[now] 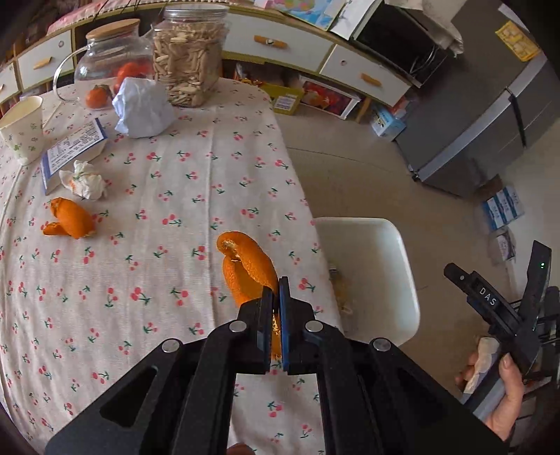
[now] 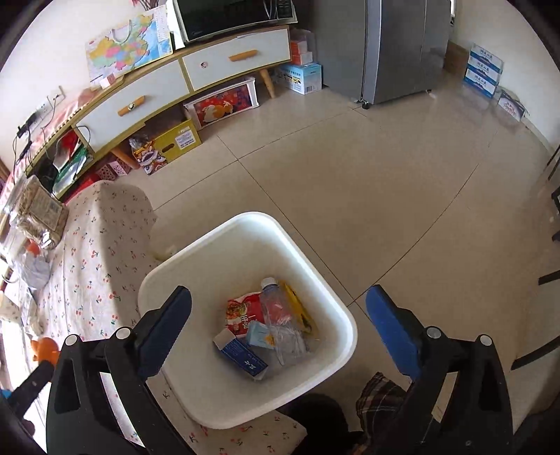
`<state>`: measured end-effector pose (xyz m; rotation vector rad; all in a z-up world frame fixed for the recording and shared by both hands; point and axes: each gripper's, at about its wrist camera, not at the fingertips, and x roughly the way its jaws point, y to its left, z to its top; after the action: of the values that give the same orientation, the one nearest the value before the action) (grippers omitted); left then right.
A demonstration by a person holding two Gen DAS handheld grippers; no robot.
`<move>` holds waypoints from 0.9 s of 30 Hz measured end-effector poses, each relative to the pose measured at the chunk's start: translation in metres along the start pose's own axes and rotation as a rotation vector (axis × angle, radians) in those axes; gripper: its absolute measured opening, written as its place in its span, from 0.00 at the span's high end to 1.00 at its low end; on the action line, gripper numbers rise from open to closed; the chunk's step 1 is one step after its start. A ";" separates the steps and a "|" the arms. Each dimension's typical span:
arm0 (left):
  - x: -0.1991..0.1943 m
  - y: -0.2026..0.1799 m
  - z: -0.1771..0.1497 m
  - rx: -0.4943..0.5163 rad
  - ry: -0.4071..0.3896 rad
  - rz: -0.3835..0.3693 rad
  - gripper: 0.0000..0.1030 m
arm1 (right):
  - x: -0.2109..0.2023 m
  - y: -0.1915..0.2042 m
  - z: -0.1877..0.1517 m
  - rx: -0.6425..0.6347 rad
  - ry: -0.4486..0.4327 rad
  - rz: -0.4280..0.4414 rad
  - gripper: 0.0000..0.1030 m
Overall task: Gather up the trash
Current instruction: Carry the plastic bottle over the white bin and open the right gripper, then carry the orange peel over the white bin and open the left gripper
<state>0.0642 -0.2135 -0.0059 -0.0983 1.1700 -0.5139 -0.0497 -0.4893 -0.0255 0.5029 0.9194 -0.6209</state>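
The left gripper (image 1: 279,308) is raised over the cherry-print tablecloth (image 1: 157,245), jaws pinched on an orange peel (image 1: 248,269) near the table's edge. The right gripper (image 2: 280,329) hangs spread wide and empty above the white trash bin (image 2: 336,315) beside the table.

- A lived-in home, a dining and living room by the look of it.
- The counter (image 1: 210,168) wears a cherry-print cloth, with a glass teapot (image 1: 108,66) and a snack jar (image 1: 190,52) at 11 o'clock.
- A sideboard with white drawers (image 2: 182,80) carries a microwave (image 2: 234,14) and a map (image 2: 129,45) (boxes stowed underneath).
- A steel fridge (image 2: 395,45) stands at 1 o'clock on the tiled floor (image 2: 385,196).
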 end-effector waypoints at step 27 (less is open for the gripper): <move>0.045 -0.091 -0.004 0.174 -0.053 0.146 0.38 | -0.011 -0.008 0.016 0.102 -0.040 0.050 0.07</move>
<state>0.0429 -0.3119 -0.0155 0.1218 1.0678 -0.4786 -0.0510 -0.5018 -0.0087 0.6004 0.8379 -0.6326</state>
